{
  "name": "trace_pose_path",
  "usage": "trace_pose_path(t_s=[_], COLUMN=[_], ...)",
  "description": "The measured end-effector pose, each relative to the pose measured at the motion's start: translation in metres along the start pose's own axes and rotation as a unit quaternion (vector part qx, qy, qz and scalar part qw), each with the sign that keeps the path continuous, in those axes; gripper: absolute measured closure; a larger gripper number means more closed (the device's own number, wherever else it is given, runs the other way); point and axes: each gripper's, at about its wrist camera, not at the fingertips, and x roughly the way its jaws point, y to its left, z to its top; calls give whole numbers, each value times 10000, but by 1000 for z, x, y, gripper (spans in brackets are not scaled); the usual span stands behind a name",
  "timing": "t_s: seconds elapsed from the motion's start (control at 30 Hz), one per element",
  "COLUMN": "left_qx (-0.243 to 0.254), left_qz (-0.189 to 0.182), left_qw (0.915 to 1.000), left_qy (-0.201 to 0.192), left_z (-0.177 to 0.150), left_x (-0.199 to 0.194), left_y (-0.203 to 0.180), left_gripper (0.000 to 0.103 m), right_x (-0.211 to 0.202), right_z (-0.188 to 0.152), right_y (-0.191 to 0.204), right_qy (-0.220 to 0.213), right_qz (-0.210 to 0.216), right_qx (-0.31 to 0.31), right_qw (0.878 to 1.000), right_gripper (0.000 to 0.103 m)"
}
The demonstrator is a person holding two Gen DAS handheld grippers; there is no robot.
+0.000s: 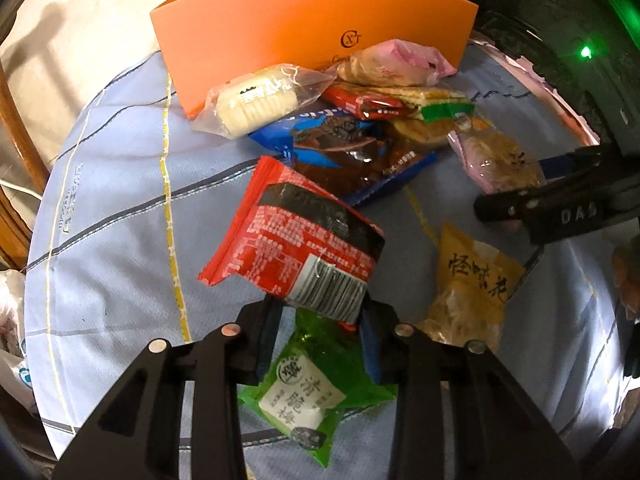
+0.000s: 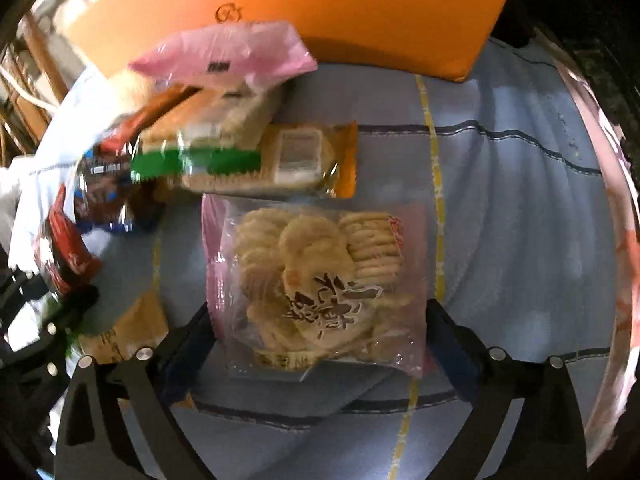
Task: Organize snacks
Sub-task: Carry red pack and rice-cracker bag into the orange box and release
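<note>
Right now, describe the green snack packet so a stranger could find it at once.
Start at the orange box on the blue checked cloth, then come toward the left gripper. The green snack packet lies on the cloth beneath its fingers, under the held red packet. It alone is green with a white label.

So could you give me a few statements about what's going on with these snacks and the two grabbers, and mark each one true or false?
1. The left gripper is clamped on a red snack packet. True.
2. The right gripper has its jaws squeezed tight on the pink bag of round crackers. False: its jaws stand wide open on either side of the bag, not pressing on it.
3. A green packet lies on the cloth below the red snack packet. True.
4. The orange box is full of snacks. False: the snacks lie in front of it on the blue cloth; its inside is not visible.
</note>
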Motion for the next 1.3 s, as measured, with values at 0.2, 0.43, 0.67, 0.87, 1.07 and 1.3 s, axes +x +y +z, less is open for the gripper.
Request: trace_pose_path(t_s=[0.2, 0.43, 0.67, 0.87, 1.07, 1.3], left_qx=[-173, 7, -280, -431, -368, -417], left_qz=[77, -168, -499, -692, -718, -632], left_qw=[9998, 9997, 9965, 9927, 9903, 9854], left_qy=[-50, -168, -616, -885, -1134, -1525], left_z=[12, 16, 12, 12, 21, 54], left_x=[4, -1, -39, -71, -99, -135], left_y=[8, 3, 17, 20, 15, 18], left_gripper=[43, 59, 59, 59, 59, 59], right_x=[1, -15, -58, -95, -127, -179], right_z=[17, 6, -21, -27, -22, 5], right_y=[-5, 14, -11, -22, -20, -10], right_qy=[124, -179, -554, -828, -1103, -1755], right_qz=[102, 372, 902, 1134, 1137, 1058], right_qx=[262, -171, 2, 24, -41, -184], right_qw=[9995, 9990, 9944, 9901, 9874, 9786], right_gripper=[3, 37, 37, 37, 37, 37])
